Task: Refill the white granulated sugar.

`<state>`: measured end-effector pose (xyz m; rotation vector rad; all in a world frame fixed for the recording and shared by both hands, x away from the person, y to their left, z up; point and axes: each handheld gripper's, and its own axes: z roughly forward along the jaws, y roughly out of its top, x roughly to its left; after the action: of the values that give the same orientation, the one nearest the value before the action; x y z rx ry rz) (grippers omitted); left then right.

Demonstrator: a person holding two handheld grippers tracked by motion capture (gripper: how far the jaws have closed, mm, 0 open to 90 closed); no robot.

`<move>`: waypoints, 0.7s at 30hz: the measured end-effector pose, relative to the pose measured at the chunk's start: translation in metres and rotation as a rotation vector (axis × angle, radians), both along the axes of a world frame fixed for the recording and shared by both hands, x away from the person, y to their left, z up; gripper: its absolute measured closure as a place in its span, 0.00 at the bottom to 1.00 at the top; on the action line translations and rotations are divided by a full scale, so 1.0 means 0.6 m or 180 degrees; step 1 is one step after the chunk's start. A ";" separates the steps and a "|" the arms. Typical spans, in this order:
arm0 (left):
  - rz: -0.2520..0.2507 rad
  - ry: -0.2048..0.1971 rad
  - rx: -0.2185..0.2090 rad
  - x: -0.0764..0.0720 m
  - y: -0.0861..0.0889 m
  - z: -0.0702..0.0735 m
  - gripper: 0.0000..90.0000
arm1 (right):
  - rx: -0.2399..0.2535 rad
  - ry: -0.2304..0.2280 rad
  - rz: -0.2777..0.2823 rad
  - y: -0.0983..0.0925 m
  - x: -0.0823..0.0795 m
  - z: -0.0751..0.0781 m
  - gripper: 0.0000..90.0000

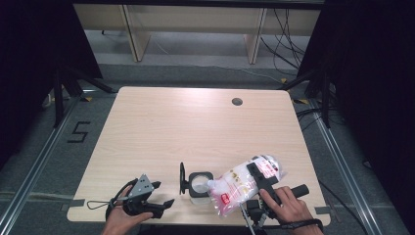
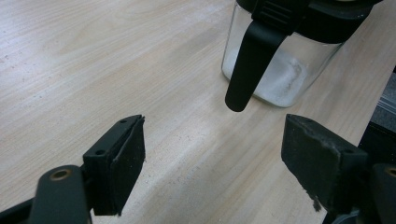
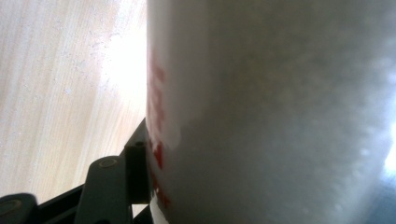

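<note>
Where the high view looks down on the wooden table (image 1: 195, 122), the right gripper (image 1: 259, 177) grips a clear plastic bag (image 1: 242, 183) of white grains with red print, held tilted over the near edge of the table. The bag's lower end points toward a square glass jar (image 1: 200, 185) with a black rim, which stands just to its left and has a little white powder in the bottom. The jar's black lid (image 1: 182, 178) is swung open and stands upright on the jar's left side. The right hand (image 1: 288, 205) holds its gripper from below the bag. The left gripper (image 1: 159, 198) lies low near the front edge, well left of the jar, in the left hand (image 1: 122, 218); its jaws stand apart with nothing between them.

In the left gripper view, the two black jaws are spread wide over bare table (image 2: 93, 60), released. Ahead of them stands the jar (image 2: 280, 70), with white powder settled at its base, and a black latch (image 2: 254, 56) hangs down its front. The jar is apart from both jaws.

In the right gripper view, the bag (image 3: 280, 112) presses close against the camera, its red print along the left edge. One black jaw bears against the bag's left side; the other is hidden behind it. Pale table (image 3: 60, 93) shows at left.
</note>
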<state>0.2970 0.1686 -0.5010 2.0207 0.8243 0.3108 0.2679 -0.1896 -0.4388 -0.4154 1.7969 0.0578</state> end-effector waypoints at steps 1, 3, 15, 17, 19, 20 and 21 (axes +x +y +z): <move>-0.0018 -0.0028 -0.0012 0.001 0.000 -0.001 0.24 | -0.0035 0.0030 -0.0075 0.000 -0.002 0.000 0.46; -0.0011 -0.0019 -0.0020 0.000 0.000 -0.001 0.24 | -0.0040 0.0029 -0.0086 0.000 -0.002 0.000 0.46; 0.0016 0.0018 0.0027 0.000 0.001 0.000 0.24 | -0.0091 -0.0027 -0.0033 0.002 -0.003 -0.004 0.46; -0.0011 -0.0017 -0.0018 0.000 0.000 -0.001 0.24 | -0.0075 0.0005 -0.0078 0.002 -0.004 -0.004 0.46; 0.0000 0.0005 0.0014 0.000 0.000 0.001 0.24 | -0.0013 -0.0002 -0.0081 0.000 -0.004 -0.006 0.46; -0.0006 -0.0012 -0.0014 0.000 0.000 -0.001 0.24 | -0.0063 -0.0027 -0.0056 0.002 -0.004 -0.004 0.46; -0.0007 -0.0009 0.0004 0.000 0.000 -0.001 0.24 | -0.0164 -0.0087 0.0037 0.004 -0.002 -0.002 0.46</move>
<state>0.2969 0.1688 -0.5013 2.0218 0.8204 0.3131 0.2666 -0.1869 -0.4403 -0.4615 1.7721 0.0139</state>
